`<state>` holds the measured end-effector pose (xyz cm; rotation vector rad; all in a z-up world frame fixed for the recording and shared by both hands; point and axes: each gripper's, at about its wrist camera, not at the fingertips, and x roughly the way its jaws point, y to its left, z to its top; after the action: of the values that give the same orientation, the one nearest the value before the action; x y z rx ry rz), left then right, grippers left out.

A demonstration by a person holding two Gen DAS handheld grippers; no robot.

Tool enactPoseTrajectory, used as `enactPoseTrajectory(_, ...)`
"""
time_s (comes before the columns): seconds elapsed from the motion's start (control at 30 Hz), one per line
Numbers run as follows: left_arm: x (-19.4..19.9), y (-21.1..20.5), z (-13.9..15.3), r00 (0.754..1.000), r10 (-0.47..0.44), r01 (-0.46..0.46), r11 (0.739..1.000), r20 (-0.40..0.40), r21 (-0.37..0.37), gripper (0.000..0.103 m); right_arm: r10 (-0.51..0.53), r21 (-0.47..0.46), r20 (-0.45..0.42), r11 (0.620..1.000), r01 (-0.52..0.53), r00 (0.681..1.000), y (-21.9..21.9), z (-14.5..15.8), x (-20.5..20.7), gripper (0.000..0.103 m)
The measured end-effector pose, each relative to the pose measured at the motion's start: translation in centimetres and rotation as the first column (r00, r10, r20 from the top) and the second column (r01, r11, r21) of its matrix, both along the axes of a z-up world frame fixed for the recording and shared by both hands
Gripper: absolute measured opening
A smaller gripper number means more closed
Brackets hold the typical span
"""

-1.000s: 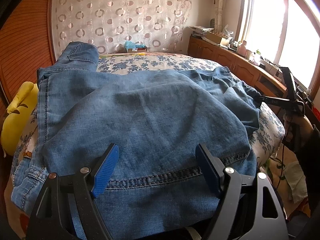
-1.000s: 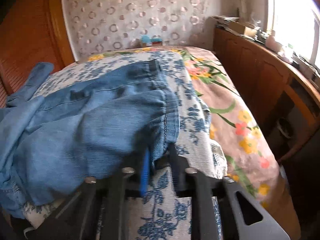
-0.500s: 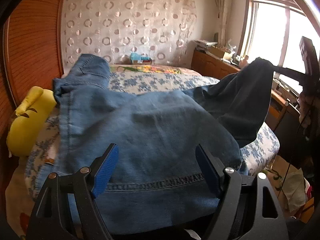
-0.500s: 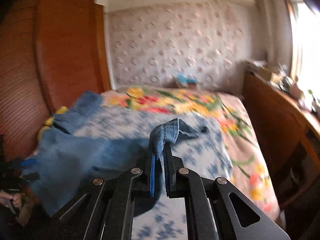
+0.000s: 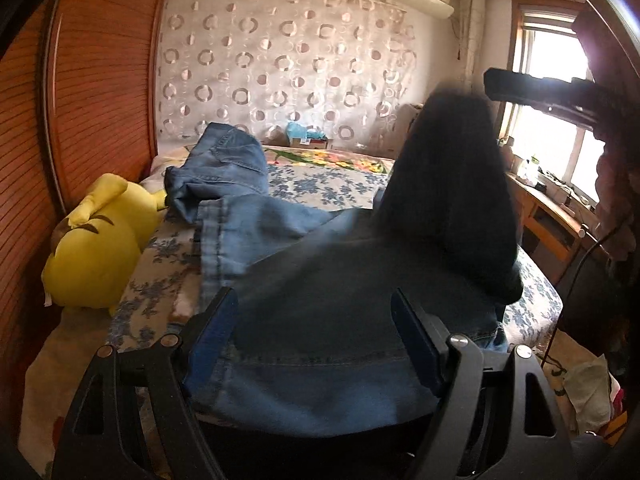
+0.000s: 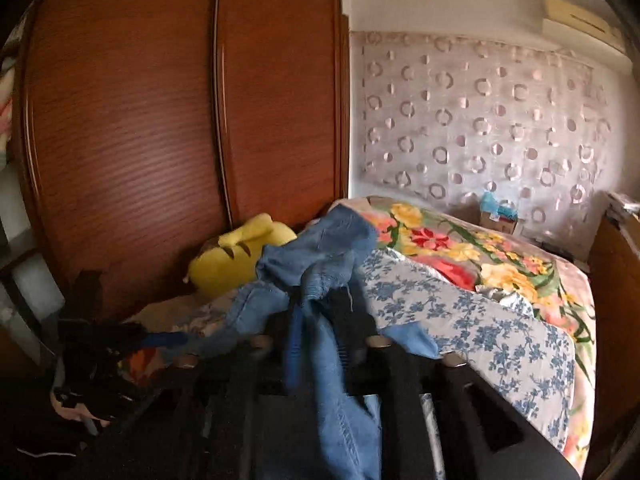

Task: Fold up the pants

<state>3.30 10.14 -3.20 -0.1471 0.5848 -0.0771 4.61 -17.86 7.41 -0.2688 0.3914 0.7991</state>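
- One pair of blue denim pants (image 5: 320,320) on one bed (image 5: 328,184); one yellow plush toy (image 5: 100,248) at the wardrobe (image 6: 160,120) side; two grippers.
- Left gripper (image 5: 312,332): jaws wide apart, denim lying between the blue pads (image 5: 208,336) without visible pressure.
- Right gripper (image 6: 320,344): raised; jaws have just been opening, now partly apart, with a fold of denim still draped between them. Whether the pads press on it cannot be told.
- Pants: long axis runs from the near bed edge toward the far patterned curtain (image 5: 280,68); one end lies bunched by the toy, and the lifted part hangs dark on the right.
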Motion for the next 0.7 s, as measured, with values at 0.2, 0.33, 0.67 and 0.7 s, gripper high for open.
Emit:
enactPoseTrajectory(0.2, 0.4, 0.5, -0.9, 1.000, 0.007, -0.008, 1.000, -0.019, -0.014, 0.079, -0.030, -0.036, -0.027, 0.999, 0.029, 0.999, -0.9, -0.9, 1.9, 0.033)
enactPoseTrajectory(0.33, 1.2, 0.2, -1.6, 0.999, -0.002, 0.001, 1.000, -0.039, -0.012, 0.079, -0.073, -0.063, -0.051, 0.996, 0.070, 0.996, 0.2, -0.9, 3.2, 0.037)
enactPoseTrajectory(0.67, 2.7, -1.5, -3.6, 0.992, -0.084, 0.086, 0.996, -0.095, 0.027, 0.061, -0.116, -0.110, -0.178, 0.989, 0.097, 0.977, 2.0, -4.1, 4.6, 0.045)
enactPoseTrajectory(0.7, 2.9, -1.7, -3.8, 0.991, -0.087, 0.090, 0.995, -0.099, 0.031, 0.056, -0.116, -0.118, -0.190, 0.989, 0.095, 0.975, 2.4, -4.3, 4.7, 0.045)
